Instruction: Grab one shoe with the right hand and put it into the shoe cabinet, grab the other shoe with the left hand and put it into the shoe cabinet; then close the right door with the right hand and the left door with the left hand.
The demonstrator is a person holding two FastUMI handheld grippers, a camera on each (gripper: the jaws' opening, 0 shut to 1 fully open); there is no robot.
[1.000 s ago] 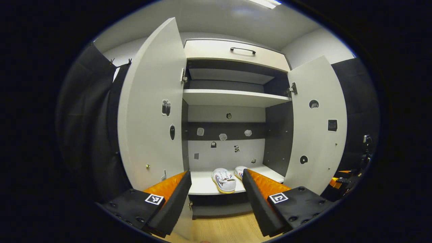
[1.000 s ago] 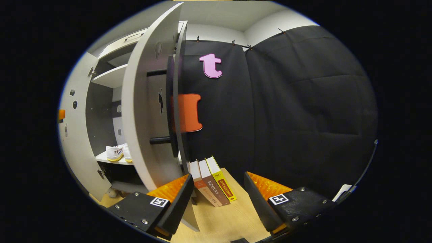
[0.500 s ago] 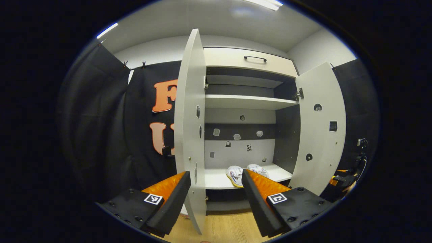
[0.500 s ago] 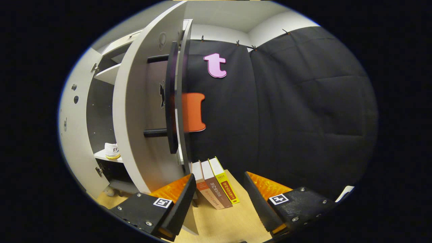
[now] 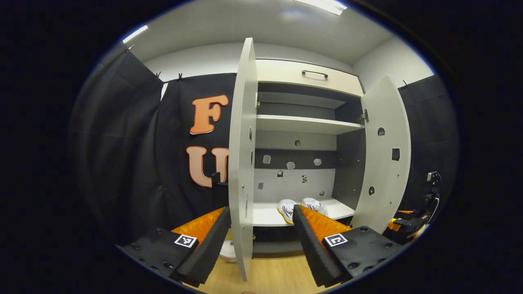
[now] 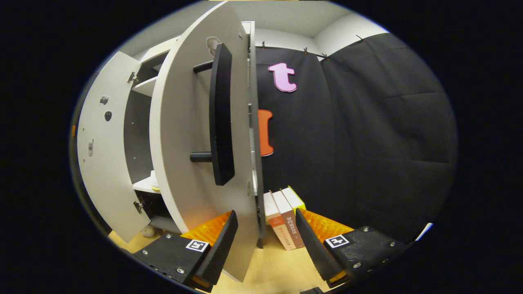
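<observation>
Two white shoes lie side by side on the lower shelf of the open white shoe cabinet. My left gripper is open, and the left door stands edge-on between its fingers. The right door is partly open. In the right gripper view my right gripper is open. The right door's outer face with its black handle rises just ahead, its lower edge between the fingers. A sliver of one shoe shows past that door.
Three books lean against the black cloth wall right of the cabinet. A small white object lies on the wooden floor by the left door. Camera gear stands at the far right.
My left gripper has shifted left, so the left door now stands edge-on between its fingers. My right gripper has come closer to the right door, whose handle looms larger.
</observation>
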